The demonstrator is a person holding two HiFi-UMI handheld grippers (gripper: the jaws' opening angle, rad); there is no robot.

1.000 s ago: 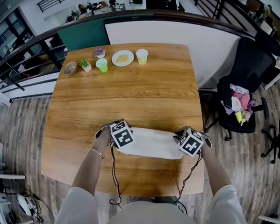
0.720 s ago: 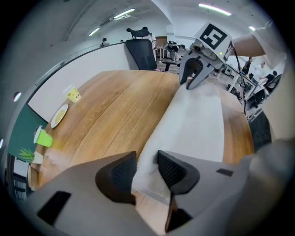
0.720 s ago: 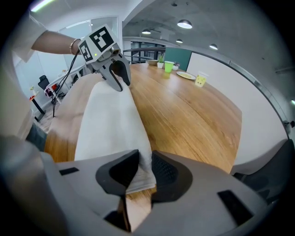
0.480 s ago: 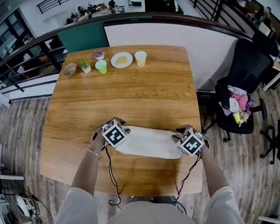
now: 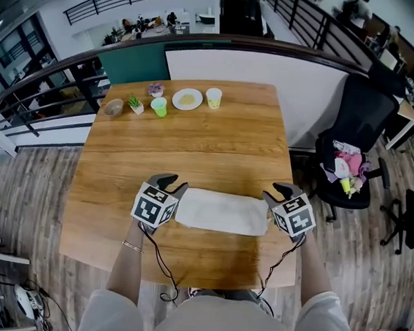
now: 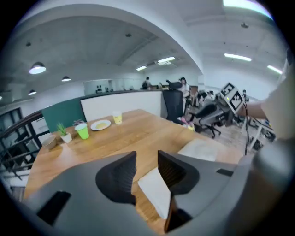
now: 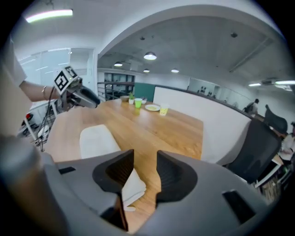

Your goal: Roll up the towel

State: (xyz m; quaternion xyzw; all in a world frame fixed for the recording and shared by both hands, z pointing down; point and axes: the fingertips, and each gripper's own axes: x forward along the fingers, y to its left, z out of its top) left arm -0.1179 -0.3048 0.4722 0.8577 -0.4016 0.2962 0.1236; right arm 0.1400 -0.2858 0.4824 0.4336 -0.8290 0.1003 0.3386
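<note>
While my left gripper (image 5: 173, 183) and right gripper (image 5: 275, 192) hang over the towel (image 5: 222, 211), the only print I can read off is the black-and-white square markers on the left cube (image 5: 153, 208) and right cube (image 5: 294, 216). The white towel lies flat on the table (image 5: 194, 147), long axis running left to right, one gripper above each end. Left jaws have just been opening, then eased in a touch; right jaws have just been opening. Both stand slightly parted, pads gripping nothing.
</note>
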